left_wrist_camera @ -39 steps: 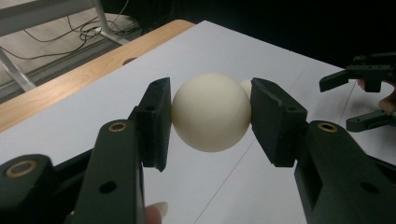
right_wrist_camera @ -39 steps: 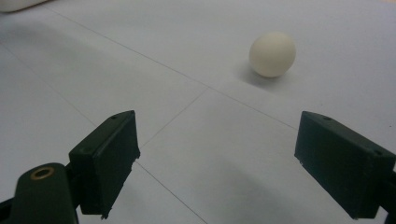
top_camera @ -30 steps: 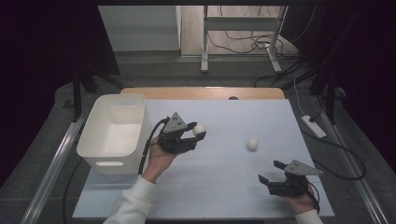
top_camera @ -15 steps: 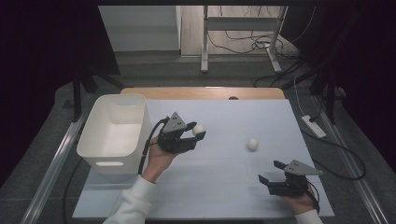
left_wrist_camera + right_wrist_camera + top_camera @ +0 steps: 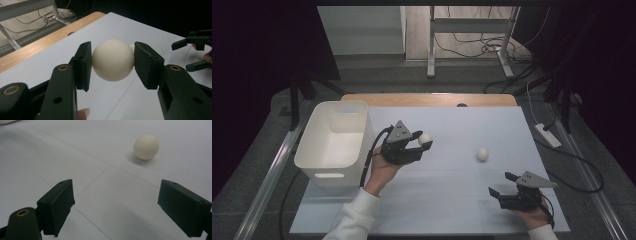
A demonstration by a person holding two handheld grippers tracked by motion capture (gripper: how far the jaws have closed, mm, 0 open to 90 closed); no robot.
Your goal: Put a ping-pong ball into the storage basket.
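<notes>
Left gripper [image 5: 426,145] jaws clamped on a white ball [image 5: 113,60], right gripper [image 5: 505,184] jaws wide open, empty, second ball [image 5: 146,147] on counter [image 5: 452,200], no legible markings.

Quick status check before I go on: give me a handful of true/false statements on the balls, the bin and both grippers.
1. The left gripper is shut on a ball. True.
2. The right gripper holds the second ball. False: its jaws stand open and hold nothing; that ball lies on the table ahead of it.
3. The white bin sits at the table's left side. True.
4. The held ball is over the bin. False: it is held above the table, right of the bin.
5. A ball already lies in the bin. False: the part of its inside that shows looks bare.
</notes>
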